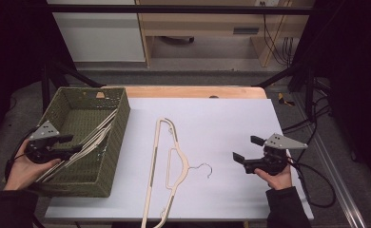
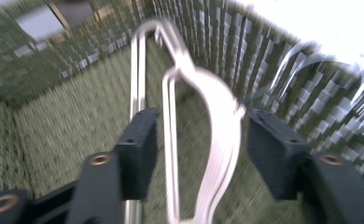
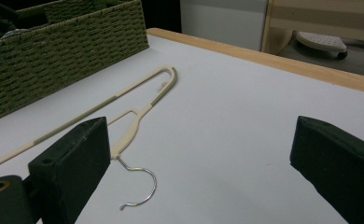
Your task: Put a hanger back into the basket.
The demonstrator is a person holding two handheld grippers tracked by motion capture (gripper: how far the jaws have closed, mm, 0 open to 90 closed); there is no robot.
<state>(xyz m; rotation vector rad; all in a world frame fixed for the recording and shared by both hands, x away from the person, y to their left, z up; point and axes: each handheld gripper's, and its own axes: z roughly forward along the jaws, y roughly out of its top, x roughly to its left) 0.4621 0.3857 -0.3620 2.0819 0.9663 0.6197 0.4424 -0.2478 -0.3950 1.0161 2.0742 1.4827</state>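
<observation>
work in hand: moving cream plastic clothes hangers off the table into the olive-green woven basket [image 1: 118, 142], as far as the scene suggests.
left gripper [image 1: 72, 144]: at about 9 o'clock on the high view, over the basket's near end. the left gripper view shows its jaws standing apart, with the cream hangers in the basket [image 2: 217, 135] running up between them; the pads do not press on them, so i judge this a release, not a hold.
right gripper [image 1: 248, 151]: at about 3 o'clock on the white table cover [image 1: 231, 123], jaws wide apart with nothing between them, pointing toward 9 o'clock at the hanger left on the table.
done so far: a bundle of hangers lies slanted inside the basket, one end low on the floor near 7 o'clock, the other leaning up toward the wall at 1 o'clock of the basket.
left to do: one cream hanger with a metal hook [image 1: 170, 156] lies flat at the table's centre, its long side running from 12 to 6 o'clock and its wire hook [image 1: 205, 169] curling toward 3 o'clock, near the right gripper but apart from it.
progress: well along by my reading; the last visible hanger is not yet picked up.
next move calls for: a grasp at the hanger's neck, just beside the hook.
</observation>
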